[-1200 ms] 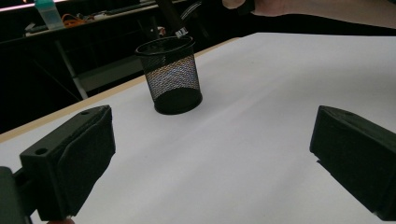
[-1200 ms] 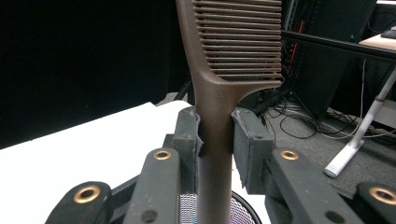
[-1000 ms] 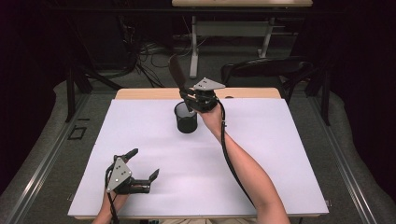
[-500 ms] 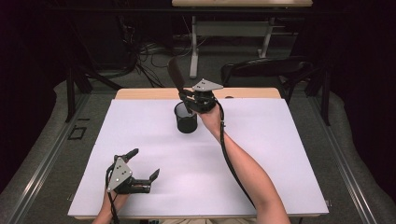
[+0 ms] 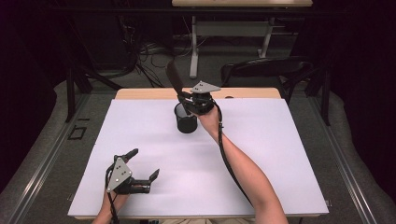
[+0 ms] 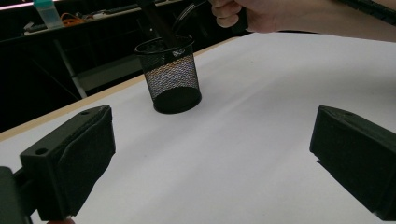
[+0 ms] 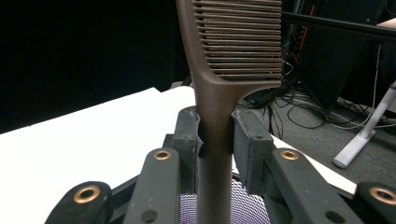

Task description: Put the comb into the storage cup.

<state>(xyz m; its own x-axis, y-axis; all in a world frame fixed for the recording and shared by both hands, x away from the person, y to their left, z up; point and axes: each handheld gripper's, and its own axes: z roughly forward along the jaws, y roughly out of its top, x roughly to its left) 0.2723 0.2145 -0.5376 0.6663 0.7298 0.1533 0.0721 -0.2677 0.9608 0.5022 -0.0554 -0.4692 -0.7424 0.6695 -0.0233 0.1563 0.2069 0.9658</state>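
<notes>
Brown comb (image 7: 219, 93) clamped in right tongs (image 5: 187, 99), handle down inside black mesh cup (image 5: 186, 118) on white worktop (image 5: 289, 154). Left tongs (image 5: 144, 163) wide, holding nothing.

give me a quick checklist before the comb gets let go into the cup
1. Right gripper clamped on comb handle: ok.
2. Handle end inside the mesh cup: ok, its lower end passes the rim in the left gripper view.
3. Cup upright on the table: ok.
4. Handle touching the cup bottom: cannot tell.
5. Left gripper open and well apart from the cup: ok.
6. Comb steep enough to stay in: cannot tell, it leans.
</notes>
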